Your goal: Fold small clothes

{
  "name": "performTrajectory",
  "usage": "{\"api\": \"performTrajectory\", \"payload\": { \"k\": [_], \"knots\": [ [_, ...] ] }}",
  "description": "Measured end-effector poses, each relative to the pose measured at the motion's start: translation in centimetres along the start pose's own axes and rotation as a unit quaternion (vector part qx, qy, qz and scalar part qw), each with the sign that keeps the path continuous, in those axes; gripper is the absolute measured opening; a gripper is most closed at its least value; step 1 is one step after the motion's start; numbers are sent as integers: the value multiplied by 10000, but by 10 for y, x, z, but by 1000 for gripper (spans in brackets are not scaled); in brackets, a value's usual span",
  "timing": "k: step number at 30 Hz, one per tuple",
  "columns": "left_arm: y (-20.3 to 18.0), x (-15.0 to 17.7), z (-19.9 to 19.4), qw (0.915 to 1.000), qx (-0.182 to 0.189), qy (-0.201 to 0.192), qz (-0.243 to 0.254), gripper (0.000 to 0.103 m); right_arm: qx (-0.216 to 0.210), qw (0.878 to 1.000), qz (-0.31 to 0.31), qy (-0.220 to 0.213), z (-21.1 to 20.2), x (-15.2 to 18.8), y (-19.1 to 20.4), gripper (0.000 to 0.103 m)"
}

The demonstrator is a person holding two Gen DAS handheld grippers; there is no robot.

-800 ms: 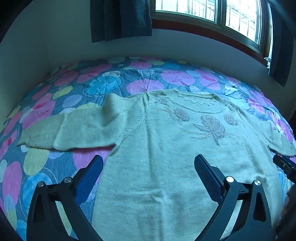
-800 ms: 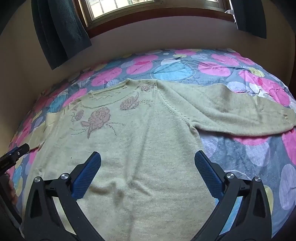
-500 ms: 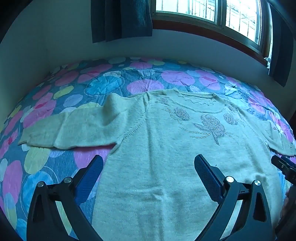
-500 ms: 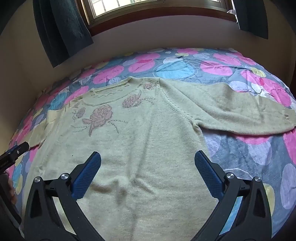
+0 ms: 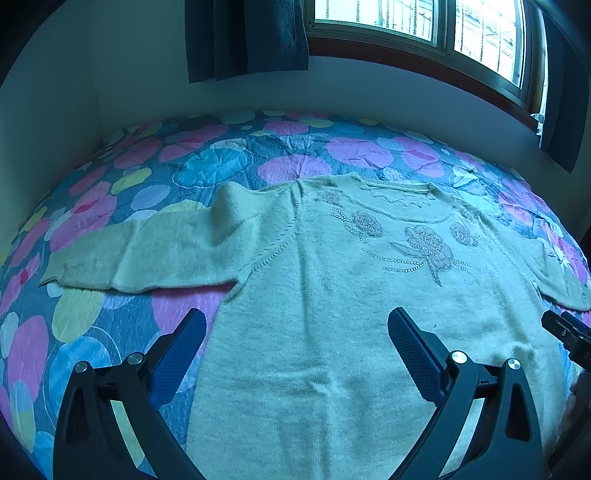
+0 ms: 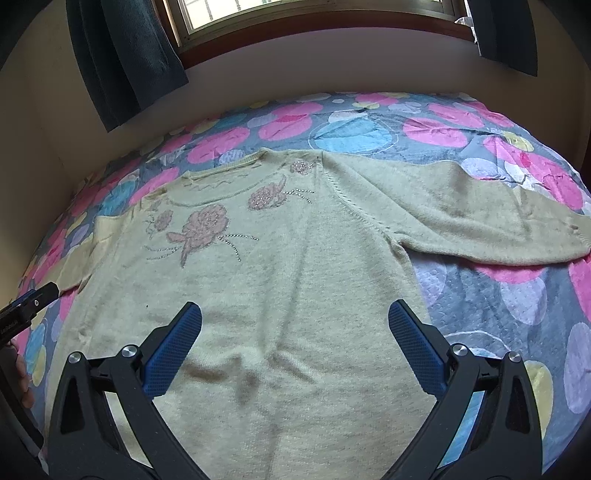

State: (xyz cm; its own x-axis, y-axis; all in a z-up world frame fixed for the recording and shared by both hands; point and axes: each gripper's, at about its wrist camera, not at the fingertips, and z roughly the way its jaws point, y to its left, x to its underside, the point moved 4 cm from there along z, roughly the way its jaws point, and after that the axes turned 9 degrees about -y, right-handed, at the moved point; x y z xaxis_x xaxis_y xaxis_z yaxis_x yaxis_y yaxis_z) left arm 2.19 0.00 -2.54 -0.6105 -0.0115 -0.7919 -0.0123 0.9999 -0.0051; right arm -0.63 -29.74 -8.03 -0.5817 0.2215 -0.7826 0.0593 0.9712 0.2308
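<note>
A pale green knitted sweater with pink beaded flowers lies face up and spread flat on the bed, neckline toward the window. Its left sleeve stretches out sideways with a raised wrinkle near the shoulder; its right sleeve stretches out the other way. My left gripper hovers open above the lower left part of the sweater's body, nothing between its blue pads. My right gripper hovers open above the lower right part of the body, also empty.
The bed carries a quilt with pink, blue and yellow circles. Walls close the far side and the left, under a window with dark curtains. Each view shows the other gripper's tip at its edge.
Both grippers have drifted a little back and up, so slightly more of the sweater and bed shows. The sweater has not moved and both jaws stayed wide.
</note>
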Motion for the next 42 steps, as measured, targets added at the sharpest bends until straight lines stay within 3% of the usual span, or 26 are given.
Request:
{"api": "performTrajectory", "payload": {
  "k": [42],
  "knots": [
    [1, 9, 2, 10000, 30, 11, 32, 98, -18, 9999, 6, 107, 6, 6, 5, 101]
  ]
}}
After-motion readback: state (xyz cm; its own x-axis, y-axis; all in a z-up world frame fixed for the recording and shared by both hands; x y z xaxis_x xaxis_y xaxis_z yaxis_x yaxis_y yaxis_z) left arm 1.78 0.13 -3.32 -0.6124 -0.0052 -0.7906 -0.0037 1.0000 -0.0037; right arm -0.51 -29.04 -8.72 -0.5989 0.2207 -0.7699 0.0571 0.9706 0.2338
